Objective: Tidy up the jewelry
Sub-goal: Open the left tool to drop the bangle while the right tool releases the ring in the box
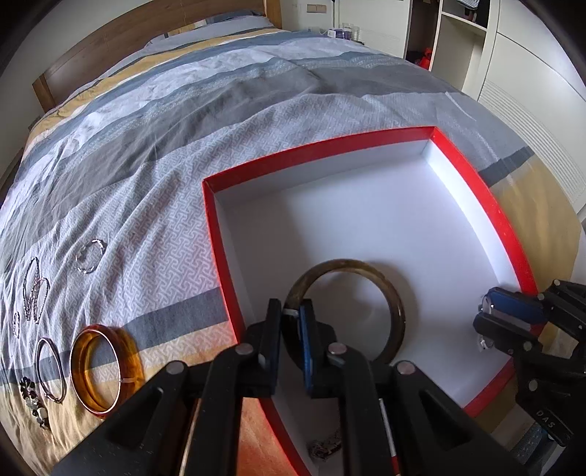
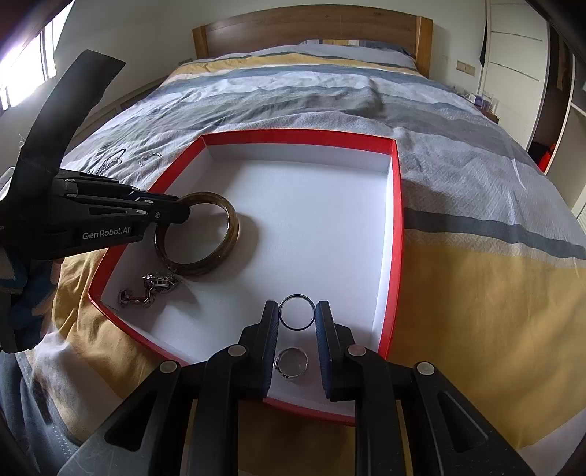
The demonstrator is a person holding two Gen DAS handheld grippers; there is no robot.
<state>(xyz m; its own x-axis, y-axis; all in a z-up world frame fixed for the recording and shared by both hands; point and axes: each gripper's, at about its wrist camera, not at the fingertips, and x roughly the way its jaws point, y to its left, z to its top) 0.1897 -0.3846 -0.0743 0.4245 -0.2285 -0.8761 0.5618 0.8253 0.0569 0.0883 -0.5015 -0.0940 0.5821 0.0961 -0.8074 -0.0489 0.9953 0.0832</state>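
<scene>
A red box with a white floor (image 1: 476, 190) (image 2: 397, 219) lies on the bed. My left gripper (image 1: 291, 311) (image 2: 185, 212) is shut on the rim of a dark olive bangle (image 1: 388, 289) (image 2: 219, 263), which rests tilted on the box floor. My right gripper (image 2: 296, 315) (image 1: 483, 322) holds a thin dark ring (image 2: 296, 297) between its fingertips, just above the box floor near the front wall. A silver ring (image 2: 291, 360) lies on the floor under it. A silver chain piece (image 2: 154, 287) (image 1: 326, 448) lies in the box's near left corner.
On the quilt left of the box lie an amber bangle (image 1: 104, 369), a thin silver bangle (image 1: 51, 369), a twisted silver ring (image 1: 89, 256), chain bracelets (image 1: 34, 289) and a beaded piece (image 1: 34, 402). A wooden headboard (image 2: 311, 33) and wardrobe (image 1: 531, 73) stand behind.
</scene>
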